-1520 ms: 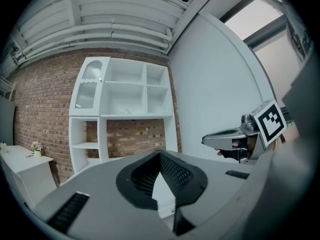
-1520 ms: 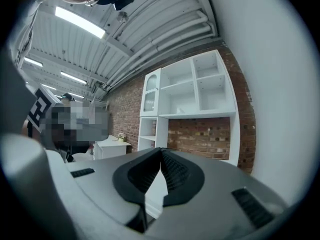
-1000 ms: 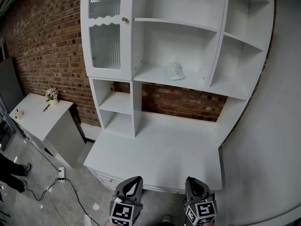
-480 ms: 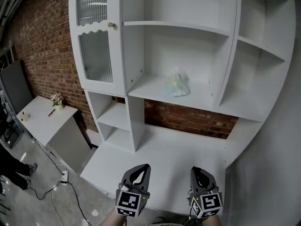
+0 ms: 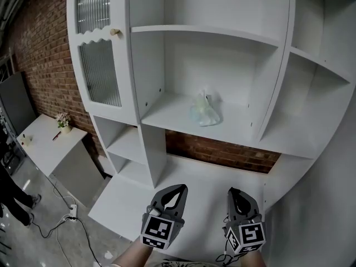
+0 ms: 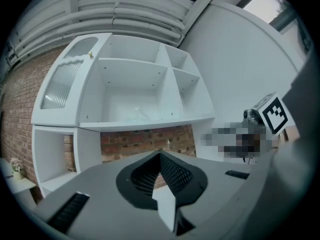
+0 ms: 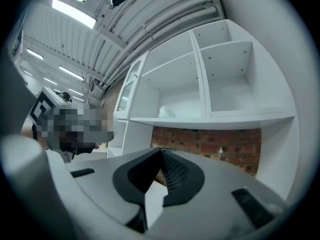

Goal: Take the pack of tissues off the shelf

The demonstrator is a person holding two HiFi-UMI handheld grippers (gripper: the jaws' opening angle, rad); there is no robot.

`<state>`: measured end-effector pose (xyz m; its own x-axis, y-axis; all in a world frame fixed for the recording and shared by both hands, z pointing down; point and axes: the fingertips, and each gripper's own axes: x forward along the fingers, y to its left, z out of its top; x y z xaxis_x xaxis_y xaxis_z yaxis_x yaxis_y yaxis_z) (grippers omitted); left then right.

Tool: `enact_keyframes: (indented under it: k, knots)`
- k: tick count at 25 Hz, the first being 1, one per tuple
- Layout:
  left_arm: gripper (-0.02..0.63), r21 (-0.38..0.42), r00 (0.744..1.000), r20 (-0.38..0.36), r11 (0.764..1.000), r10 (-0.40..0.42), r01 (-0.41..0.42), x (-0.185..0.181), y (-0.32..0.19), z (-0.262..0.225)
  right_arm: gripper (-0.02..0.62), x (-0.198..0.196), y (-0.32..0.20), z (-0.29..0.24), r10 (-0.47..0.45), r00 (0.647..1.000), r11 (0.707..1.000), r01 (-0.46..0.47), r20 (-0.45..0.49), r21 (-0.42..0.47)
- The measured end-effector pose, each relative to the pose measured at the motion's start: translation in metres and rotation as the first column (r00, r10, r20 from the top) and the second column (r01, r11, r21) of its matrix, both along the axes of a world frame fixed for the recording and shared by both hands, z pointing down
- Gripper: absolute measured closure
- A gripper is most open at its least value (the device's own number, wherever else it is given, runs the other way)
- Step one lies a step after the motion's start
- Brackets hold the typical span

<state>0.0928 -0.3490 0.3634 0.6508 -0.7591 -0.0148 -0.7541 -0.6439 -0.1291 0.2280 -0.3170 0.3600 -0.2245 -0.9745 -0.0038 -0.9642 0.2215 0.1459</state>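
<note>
Reading the pack of tissues [image 5: 204, 110] as light and soft. The thin, crinkly wrap looks loosely filled, so it should squash under the pads and may skate on the painted shelf [image 5: 167, 111]. It sits alone in the centre open bay, about mid-depth, with nothing touching it. Best hold is probably across the middle of the body with a gentle squeeze, since the puckered top could tear or slip.

Left tool [image 5: 178, 188]: jaws fully together, nothing between them. Right tool [image 5: 233, 193]: same, closed and empty. Both hang low over the front of the white surface [image 5: 211, 174], aimed at the shelf unit and well apart from the pack. Whichever reaches must open first.
</note>
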Motion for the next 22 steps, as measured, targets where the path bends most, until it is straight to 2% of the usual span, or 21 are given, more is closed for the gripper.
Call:
enact_keyframes:
  k: [6, 8, 10, 13, 18, 22]
  knots:
    - [0.592, 0.022, 1.0, -0.01, 1.0, -0.015, 0.015, 0.0, -0.044, -0.031, 0.588, -0.003, -0.023, -0.002, 0.033, 0.999, 0.999, -0.033, -0.009, 0.01]
    - [0.582, 0.012, 1.0, -0.017, 1.0, 0.009, -0.009, 0.005, -0.062, -0.05, 0.588, -0.008, -0.03, 0.001, 0.036, 0.999, 0.999, -0.036, -0.013, 0.002]
    - [0.435, -0.015, 0.998, -0.033, 0.998, 0.059, -0.06, 0.014, -0.08, -0.068, 0.588, -0.014, -0.036, 0.004, 0.036, 0.999, 0.999, -0.036, -0.017, -0.004]
    - [0.376, -0.039, 0.993, -0.07, 0.995, 0.091, -0.094, 0.023, -0.108, -0.093, 0.588, -0.022, -0.044, 0.006, 0.031, 0.999, 0.999, -0.031, -0.033, -0.008]
    - [0.337, -0.037, 0.993, -0.074, 0.995, 0.092, -0.095, 0.04, -0.149, -0.119, 0.588, -0.019, -0.054, 0.009, 0.053, 0.997, 0.999, -0.054, -0.06, -0.008]
    - [0.337, -0.067, 0.982, -0.104, 0.983, 0.161, -0.168, 0.056, -0.161, -0.14, 0.588, -0.014, -0.059, 0.011, 0.068, 0.995, 0.998, -0.069, -0.074, -0.01]
